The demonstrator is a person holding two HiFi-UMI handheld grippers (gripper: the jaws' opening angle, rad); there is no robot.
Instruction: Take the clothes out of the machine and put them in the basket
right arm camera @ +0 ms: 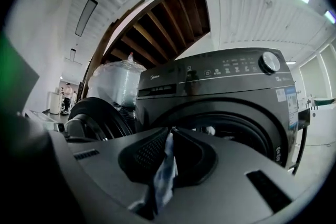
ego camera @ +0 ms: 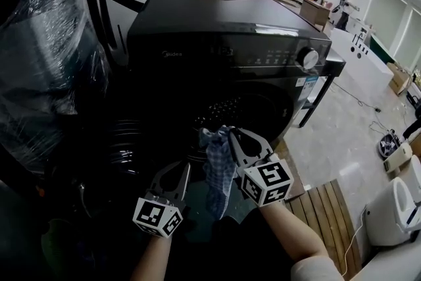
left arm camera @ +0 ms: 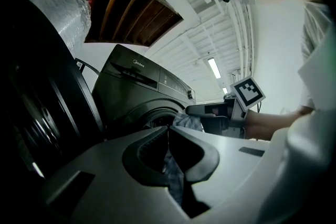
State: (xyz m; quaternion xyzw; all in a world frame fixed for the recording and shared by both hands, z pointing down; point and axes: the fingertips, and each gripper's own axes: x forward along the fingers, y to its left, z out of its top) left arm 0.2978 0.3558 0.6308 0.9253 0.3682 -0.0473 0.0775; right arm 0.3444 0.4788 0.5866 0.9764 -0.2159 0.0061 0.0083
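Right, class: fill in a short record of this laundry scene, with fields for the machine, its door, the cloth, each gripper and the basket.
machine: dark front-loading washer, drum opening exposed
door: swung open to the machine's left
cloth: blue and white checked, hanging outside the drum opening
right gripper: shut on the cloth
left gripper: jaws together, similar fabric pinched between them
basket: not in view
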